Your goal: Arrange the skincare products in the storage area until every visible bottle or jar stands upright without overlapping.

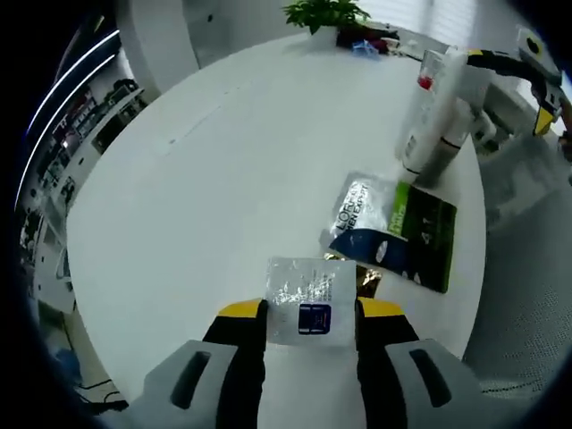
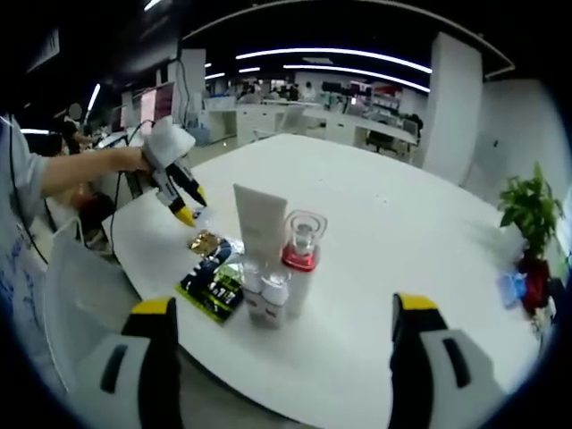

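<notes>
Skincare stock on round white table (image 1: pixel 223 161) — partly arranged.

Standing: tall white squeeze tube (image 2: pixel 260 222), clear-capped bottle with red collar (image 2: pixel 302 253) and two small white bottles (image 2: pixel 268 295), grouped upright and close together near the table edge; seen in the left gripper view as a white cluster (image 1: pixel 438 116). Whether they touch cannot be told.

Lying flat: silver-and-blue sachet (image 1: pixel 365 222) overlapping a dark green flat packet (image 1: pixel 427 234), with a small gold foil item (image 2: pixel 206 242) just beside them. These remain unsorted, so by my judgement the job is roughly half done.

Left gripper (image 1: pixel 311 311): yellow-tipped jaws narrowly spread, pinching a clear flat sachet with blue label (image 1: pixel 306 299) between them, just beside the flat pile.

Right gripper (image 2: pixel 281 308): jaws spread wide, nothing between them — hanging off the table edge, facing the upright group.
</notes>
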A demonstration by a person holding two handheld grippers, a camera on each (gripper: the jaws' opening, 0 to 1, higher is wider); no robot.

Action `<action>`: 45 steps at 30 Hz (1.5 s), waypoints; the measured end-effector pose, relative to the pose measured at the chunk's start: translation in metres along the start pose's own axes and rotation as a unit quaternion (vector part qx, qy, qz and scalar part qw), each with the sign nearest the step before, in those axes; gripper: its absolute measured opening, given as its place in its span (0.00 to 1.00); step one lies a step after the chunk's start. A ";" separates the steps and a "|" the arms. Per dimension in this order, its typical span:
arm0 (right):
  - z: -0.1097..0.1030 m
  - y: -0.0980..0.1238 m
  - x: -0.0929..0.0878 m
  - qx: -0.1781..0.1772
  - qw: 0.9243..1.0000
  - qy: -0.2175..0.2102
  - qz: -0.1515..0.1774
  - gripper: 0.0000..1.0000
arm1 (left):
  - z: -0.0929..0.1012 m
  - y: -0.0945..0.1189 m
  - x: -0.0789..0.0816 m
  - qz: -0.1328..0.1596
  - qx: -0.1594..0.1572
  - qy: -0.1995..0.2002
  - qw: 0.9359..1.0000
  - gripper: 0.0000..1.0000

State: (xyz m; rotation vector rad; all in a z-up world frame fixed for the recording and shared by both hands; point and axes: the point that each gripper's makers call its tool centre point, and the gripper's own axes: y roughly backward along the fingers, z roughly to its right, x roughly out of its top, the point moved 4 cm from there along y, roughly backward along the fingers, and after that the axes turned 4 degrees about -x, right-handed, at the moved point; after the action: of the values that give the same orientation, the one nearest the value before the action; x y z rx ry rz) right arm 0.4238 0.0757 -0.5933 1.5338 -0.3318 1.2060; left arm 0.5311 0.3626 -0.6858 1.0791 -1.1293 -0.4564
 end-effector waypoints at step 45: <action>-0.008 0.010 -0.003 0.005 1.000 0.005 0.010 1.00 | 0.083 -0.036 -0.034 -0.094 -0.088 -0.160 0.979 0.36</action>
State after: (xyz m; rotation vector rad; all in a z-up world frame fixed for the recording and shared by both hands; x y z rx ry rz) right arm 0.4114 0.0778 -0.5907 1.5347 -0.3355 1.2318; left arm 0.4506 0.3348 -0.7320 0.9813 -1.2455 -0.8876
